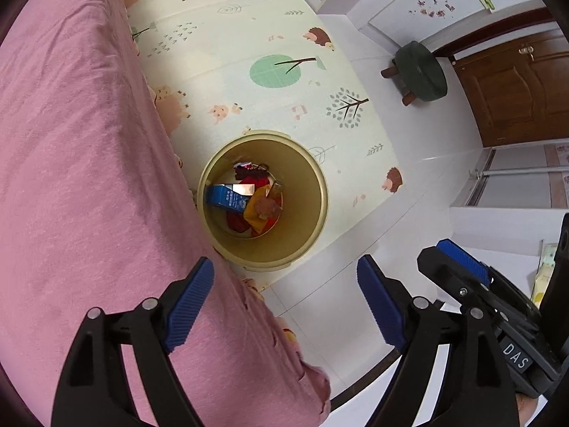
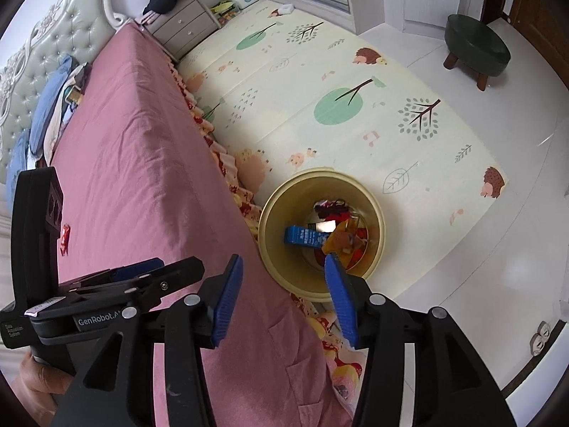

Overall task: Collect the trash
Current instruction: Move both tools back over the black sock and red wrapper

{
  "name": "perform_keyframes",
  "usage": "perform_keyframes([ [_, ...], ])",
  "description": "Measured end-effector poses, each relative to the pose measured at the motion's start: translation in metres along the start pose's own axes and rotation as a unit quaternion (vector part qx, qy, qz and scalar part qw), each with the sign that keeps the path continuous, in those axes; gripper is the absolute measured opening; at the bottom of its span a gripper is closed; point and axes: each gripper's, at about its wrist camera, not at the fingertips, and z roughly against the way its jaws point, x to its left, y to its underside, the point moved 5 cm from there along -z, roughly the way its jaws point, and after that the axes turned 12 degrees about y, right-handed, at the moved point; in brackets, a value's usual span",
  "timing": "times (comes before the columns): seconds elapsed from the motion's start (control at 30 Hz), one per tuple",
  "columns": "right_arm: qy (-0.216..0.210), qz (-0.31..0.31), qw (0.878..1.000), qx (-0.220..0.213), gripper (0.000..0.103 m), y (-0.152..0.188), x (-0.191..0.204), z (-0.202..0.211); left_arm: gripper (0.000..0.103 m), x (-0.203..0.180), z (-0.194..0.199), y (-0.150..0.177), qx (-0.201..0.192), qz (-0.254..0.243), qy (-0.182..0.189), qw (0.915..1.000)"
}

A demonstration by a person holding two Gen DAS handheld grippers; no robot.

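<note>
Both tongs empty right now: left gripper [image 1: 286, 300] has its blue pads spread wide w/ nothing between them, hanging over the edge of the pink bedspread [image 1: 78, 163]; right gripper [image 2: 284, 299] sits beside it, jaws parted less far, also holding nothing. Both point steeply down toward the yellow bin [image 2: 281, 213] on the play mat [image 2: 355, 82], tight against the bed's side. Trash already in there: a blue carton [image 1: 227, 200], a small glass bottle [image 1: 275, 189], an orange wrapper [image 2: 343, 240] and red scraps at the bottom. So this looks like the drop step just done, w/ items landed inside, none on the rim. Next move prob. means going back for more: a small red wrapper [image 2: 65, 235] lies on the bedspread, well apart from the bin, behind the left tool in the right wrist view. That needs a reach across the bed and a low, flat pinch, since it lies thin on soft cloth.
</note>
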Motion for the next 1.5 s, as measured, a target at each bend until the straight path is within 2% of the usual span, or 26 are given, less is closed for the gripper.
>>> perform_keyframes([
  [0.2, -0.007, 0.024, 1.0, 0.005, 0.047, 0.012, 0.028, 0.003, 0.082, 0.02, 0.023, 0.02, -0.014, -0.008, -0.012, 0.9998],
  [0.37, -0.014, 0.048, 0.999, 0.008, 0.047, 0.022, 0.063, 0.005, 0.082, 0.055, 0.054, 0.042, -0.037, 0.015, -0.018, 0.999],
  [0.63, -0.039, 0.113, 0.993, 0.011, 0.048, 0.056, 0.157, 0.009, 0.082, 0.123, 0.108, 0.086, -0.088, 0.069, -0.028, 0.9933],
  [0.83, -0.054, 0.178, 0.982, 0.018, 0.048, 0.097, 0.236, 0.009, 0.082, 0.191, 0.152, 0.131, -0.123, 0.12, -0.043, 0.9842],
  [1.03, -0.066, 0.231, 0.97, 0.027, 0.049, 0.145, 0.314, 0.007, 0.082, 0.263, 0.2, 0.183, -0.16, 0.179, -0.056, 0.9692],
  [1.23, -0.08, 0.279, 0.956, 0.035, 0.049, 0.193, 0.393, 0.004, 0.082, 0.342, 0.257, 0.245, -0.202, 0.239, -0.076, 0.9467],
  [1.5, -0.091, 0.325, 0.941, 0.032, 0.05, 0.249, 0.492, 0.002, 0.082, 0.425, 0.306, 0.308, -0.235, 0.293, -0.08, 0.9233],
])
